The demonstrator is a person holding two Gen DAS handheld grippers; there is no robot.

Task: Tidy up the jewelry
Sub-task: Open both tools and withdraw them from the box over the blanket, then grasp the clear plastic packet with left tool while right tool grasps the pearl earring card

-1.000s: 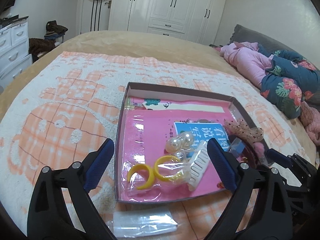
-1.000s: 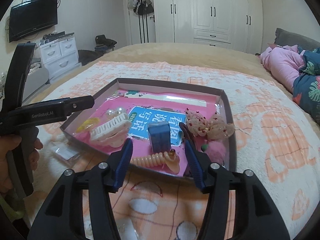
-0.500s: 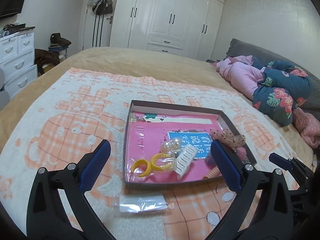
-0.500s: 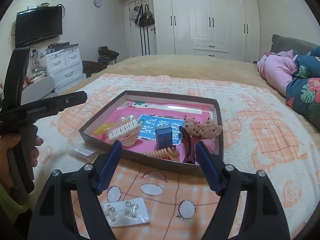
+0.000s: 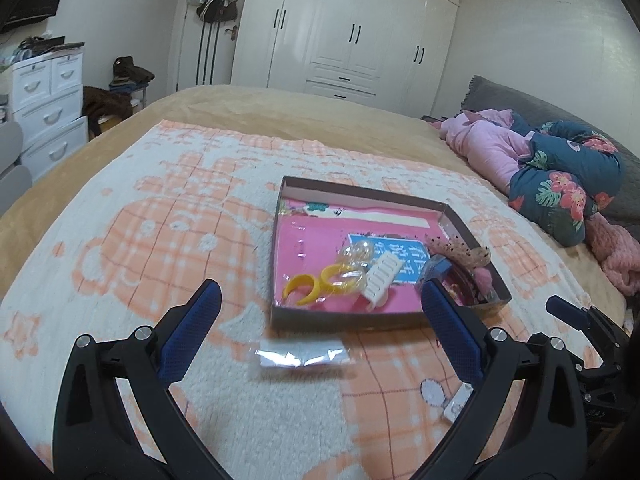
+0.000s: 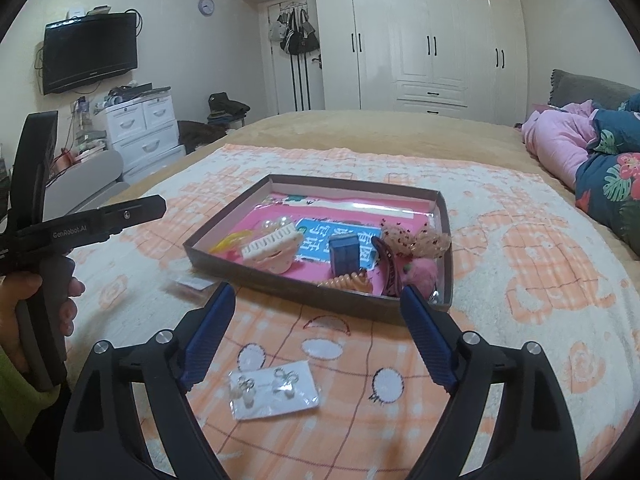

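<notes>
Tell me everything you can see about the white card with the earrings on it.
The earring card is a small white rectangle, apparently in a clear sleeve, lying flat on the orange-and-white blanket, in front of the box and outside it. It carries two pairs of small silvery, pearl-like earrings. It sits beneath the right gripper, whose jaws are opening, untouched.

a shallow box (image 6: pixel 320 288) is set on the bed's blanket (image 6: pixel 520 280) ahead of the right tool (image 6: pixel 316 336), with hair clips and ties (image 6: pixel 272 246) laid inside. an earring card (image 6: pixel 276 394) is laid on the blanket between that tool's fingers. a small plastic bag (image 5: pixel 300 358) is found between the left tool (image 5: pixel 320 332) and the box. bedding (image 5: pixel 552 184) is piled far right.
</notes>
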